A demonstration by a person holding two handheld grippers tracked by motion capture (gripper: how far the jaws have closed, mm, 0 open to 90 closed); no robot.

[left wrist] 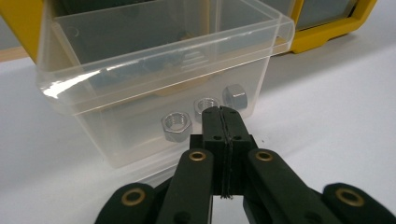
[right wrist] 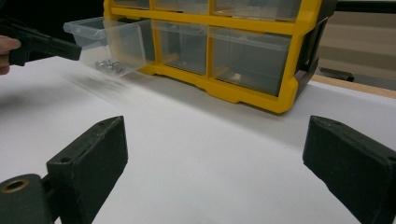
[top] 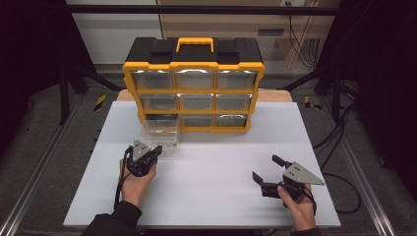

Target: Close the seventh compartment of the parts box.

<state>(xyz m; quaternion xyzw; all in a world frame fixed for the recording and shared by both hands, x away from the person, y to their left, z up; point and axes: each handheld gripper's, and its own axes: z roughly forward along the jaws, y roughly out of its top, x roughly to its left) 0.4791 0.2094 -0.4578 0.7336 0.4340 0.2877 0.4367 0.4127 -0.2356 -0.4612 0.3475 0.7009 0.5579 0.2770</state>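
A clear plastic drawer [left wrist: 159, 79] is seen pulled out from the bottom left slot of the yellow and black organizer [top: 193, 83], and it stands on the white tabletop [top: 211, 172]. Three metal nuts [left wrist: 176, 126] are seen lying inside the drawer, close behind its front wall. In the left gripper view, the left gripper [left wrist: 219, 112] is placed directly in front of this wall, at the height of the nuts, and its tip is seen at the plastic; whether it really touches cannot be told. The fingers [left wrist: 211, 128] of this gripper are pressed fully together, and nothing is held between them. In the high view, the left gripper [top: 156, 149] is found just beside the drawer's near end.

The right gripper [top: 266, 170] is held above the tabletop at the right side, well apart from the drawer and the organizer. Its fingers [right wrist: 91, 163] are spread wide apart, and nothing is held or touched by them; only bare tabletop is seen between them.
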